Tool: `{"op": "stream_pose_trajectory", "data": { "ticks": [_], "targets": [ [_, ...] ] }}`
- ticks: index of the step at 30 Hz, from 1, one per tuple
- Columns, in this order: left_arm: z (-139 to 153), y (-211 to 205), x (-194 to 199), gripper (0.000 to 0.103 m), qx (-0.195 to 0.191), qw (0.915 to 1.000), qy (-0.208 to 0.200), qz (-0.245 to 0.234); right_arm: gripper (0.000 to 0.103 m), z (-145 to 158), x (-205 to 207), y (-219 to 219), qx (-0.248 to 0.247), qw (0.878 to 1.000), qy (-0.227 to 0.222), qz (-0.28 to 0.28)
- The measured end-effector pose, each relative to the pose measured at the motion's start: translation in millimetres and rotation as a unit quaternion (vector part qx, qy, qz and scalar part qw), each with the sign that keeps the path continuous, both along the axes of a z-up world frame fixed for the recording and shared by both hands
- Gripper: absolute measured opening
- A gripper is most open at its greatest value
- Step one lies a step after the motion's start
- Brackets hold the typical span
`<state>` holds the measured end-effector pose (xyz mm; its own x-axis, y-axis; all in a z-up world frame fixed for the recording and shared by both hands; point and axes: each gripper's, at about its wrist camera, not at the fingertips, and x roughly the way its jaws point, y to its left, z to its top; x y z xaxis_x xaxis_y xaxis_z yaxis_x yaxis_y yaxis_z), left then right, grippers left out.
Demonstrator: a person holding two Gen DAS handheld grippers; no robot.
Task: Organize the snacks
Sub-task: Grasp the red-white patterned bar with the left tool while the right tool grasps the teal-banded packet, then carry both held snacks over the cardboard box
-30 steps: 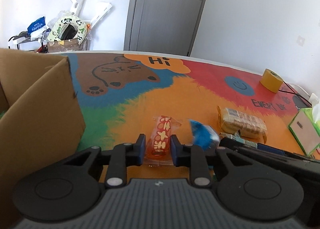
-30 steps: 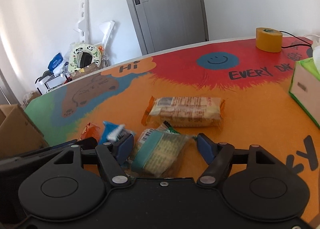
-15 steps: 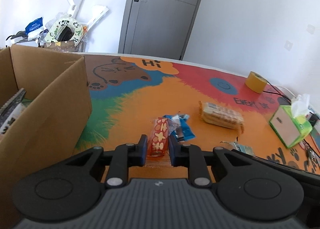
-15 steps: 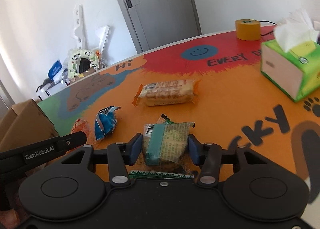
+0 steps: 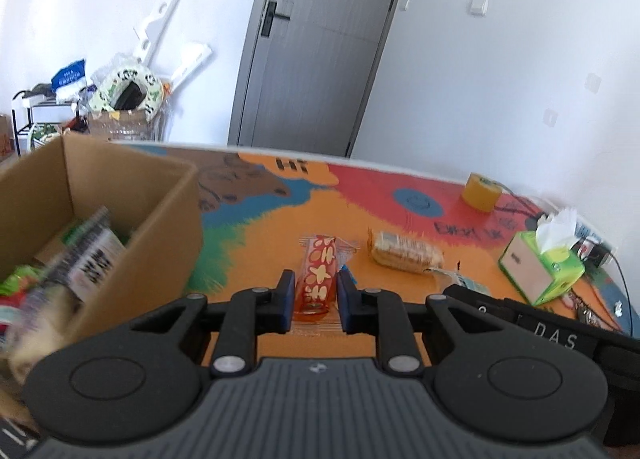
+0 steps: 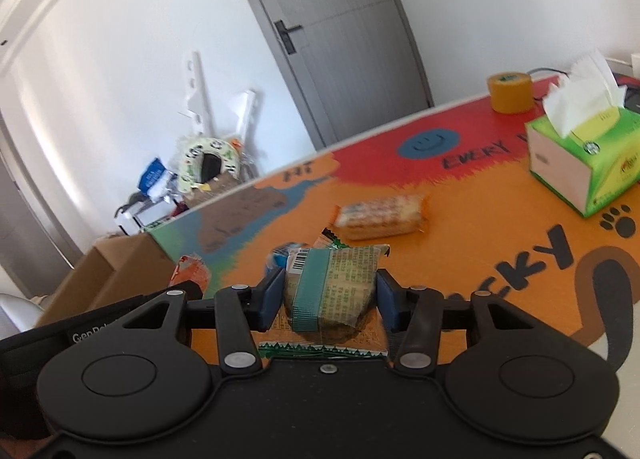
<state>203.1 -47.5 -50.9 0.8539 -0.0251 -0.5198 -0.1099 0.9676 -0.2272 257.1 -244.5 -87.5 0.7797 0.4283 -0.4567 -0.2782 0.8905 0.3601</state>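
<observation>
Snacks are being carried two at a time toward an open brown cardboard box [image 5: 132,227] on a brightly printed orange, red and blue table mat [image 6: 472,227]. A narrow orange packet with pale flower shapes [image 5: 318,279] is clamped between the blue pads of the left gripper [image 5: 313,295] and held clear of the mat, just right of the box's near wall. A clear-wrapped biscuit pack with a teal band and barcode [image 6: 332,287] is gripped across its width by the right gripper [image 6: 330,303], whose jaws have just been closing on it.

Inside the box, several packets are seen already stowed, though blurred. Left on the mat are a long clear pack of pale crackers [image 6: 380,215] and, partly hidden behind the held biscuit pack, a small blue packet [image 6: 282,253]. A green tissue box [image 6: 584,163] and a roll of yellow tape [image 6: 510,93] stand well apart at the far side.

The step in hand is judged to be the transfer after pick-up. For the next move, each packet needs to be brought over the box's opening, clear of the upright flap, and the jaws released only once it is above the contents.
</observation>
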Motion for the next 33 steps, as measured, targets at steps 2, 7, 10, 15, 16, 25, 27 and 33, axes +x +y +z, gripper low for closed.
{"op": "stream_pose_trajectory", "data": {
  "ticks": [2, 7, 10, 15, 16, 25, 27, 33],
  "targets": [
    [7, 5, -6, 0.021, -0.001, 0.9999, -0.009, 0.006, 0.049, 4, -3, 5, 0.003, 1.000, -0.006, 0.005],
    [22, 22, -15, 0.021, 0.000, 0.9994, -0.029, 0.020, 0.049, 15, -9, 18, 0.008, 1.000, -0.019, 0.015],
    [29, 30, -22, 0.021, 0.001, 0.9989, -0.039, 0.028, 0.049, 21, -12, 27, 0.012, 0.999, -0.027, 0.022],
    [39, 46, -33, 0.021, 0.001, 0.9977, -0.051, 0.044, 0.049, 33, -15, 42, 0.015, 0.998, -0.041, 0.040],
    [40, 50, -34, 0.021, 0.000, 0.9974, -0.053, 0.049, 0.049, 34, -16, 45, 0.014, 0.998, -0.044, 0.043],
    [44, 86, -46, 0.021, -0.005, 0.9949, -0.057, 0.083, 0.049, 46, -20, 76, 0.011, 0.996, -0.058, 0.070],
    [45, 92, -48, 0.021, -0.006, 0.9942, -0.058, 0.090, 0.049, 47, -20, 82, 0.010, 0.995, -0.060, 0.078],
    [44, 119, -52, 0.021, -0.014, 0.9914, -0.058, 0.116, 0.049, 50, -20, 102, 0.008, 0.993, -0.063, 0.097]
  ]
}}
